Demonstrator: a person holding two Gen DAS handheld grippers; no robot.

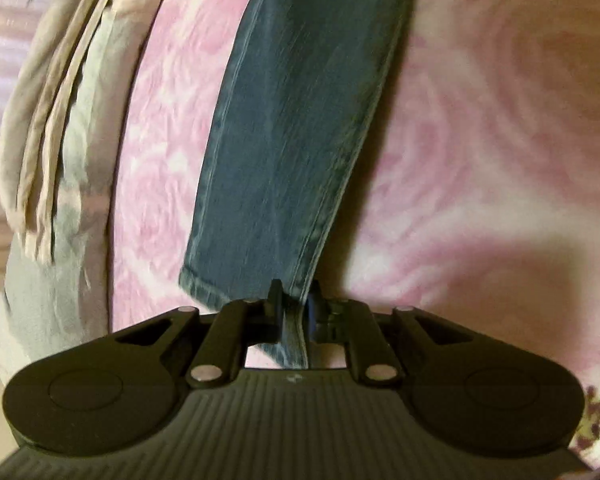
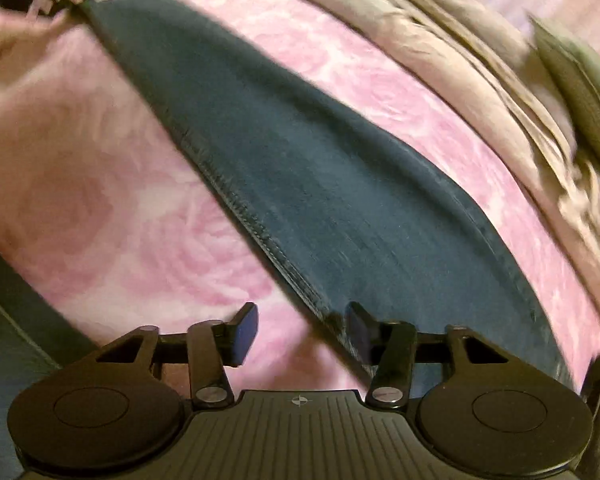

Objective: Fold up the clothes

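Observation:
A pair of blue jeans [image 1: 292, 128] lies stretched out on a pink rose-patterned bedspread [image 1: 480, 140]. My left gripper [image 1: 296, 304] is shut on the hem end of a jeans leg, with denim pinched between its fingers. In the right wrist view the jeans [image 2: 300, 184] run diagonally from upper left to lower right. My right gripper [image 2: 302, 332] is open, its jaws wide apart. Its right finger [image 2: 360, 336] sits at the stitched edge of the denim, and its left finger [image 2: 244, 332] is over the bedspread [image 2: 80, 200]. Both views are motion-blurred.
A crumpled beige and grey garment [image 1: 56, 152] lies on the bed to the left of the jeans; it also shows in the right wrist view [image 2: 480, 60] at the upper right. Dark fabric [image 2: 16, 312] sits at the lower left edge.

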